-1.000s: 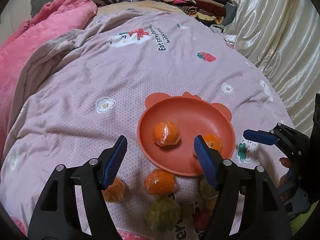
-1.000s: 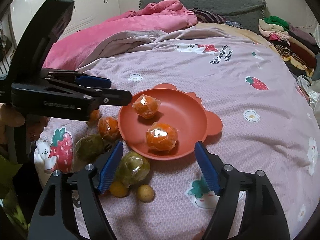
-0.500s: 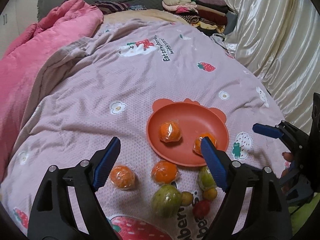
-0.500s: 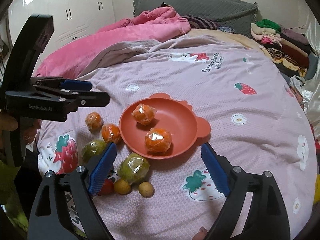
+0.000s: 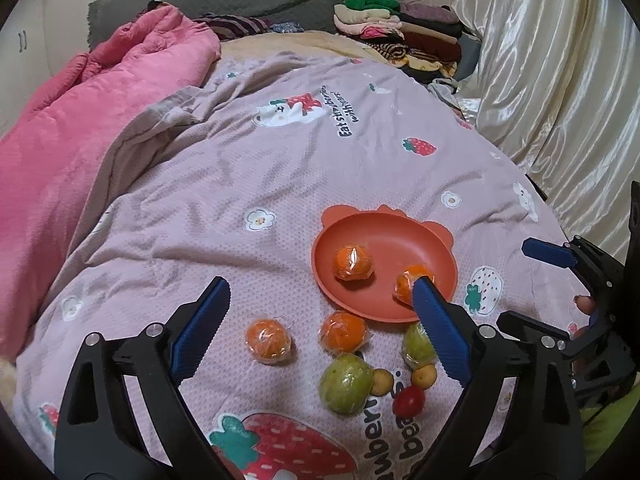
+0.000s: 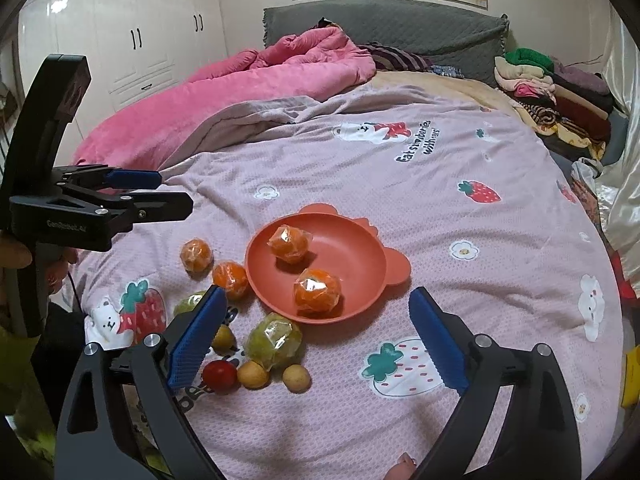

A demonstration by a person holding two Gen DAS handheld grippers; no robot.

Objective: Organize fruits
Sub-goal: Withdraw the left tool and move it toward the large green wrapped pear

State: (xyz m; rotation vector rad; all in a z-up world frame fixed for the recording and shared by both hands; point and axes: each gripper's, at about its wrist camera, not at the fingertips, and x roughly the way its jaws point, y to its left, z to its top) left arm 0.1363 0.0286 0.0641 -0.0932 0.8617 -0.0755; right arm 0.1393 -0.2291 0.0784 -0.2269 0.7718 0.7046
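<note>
An orange bear-eared plate lies on the pink bedspread and holds two plastic-wrapped oranges. Two more wrapped oranges lie on the spread beside it, with two wrapped green fruits, a small red fruit and small yellow fruits. My left gripper is open and empty, raised above the loose fruit. My right gripper is open and empty, raised near the plate's front edge.
A pink quilt is heaped on the bed's left side. Folded clothes are stacked at the far end. A shiny curtain hangs along the right. The bed edge is close behind the fruit pile.
Both grippers have pulled back and risen away from the plate, so more of the bed and all the loose fruit show. Both stay open. The fruit has not moved.
</note>
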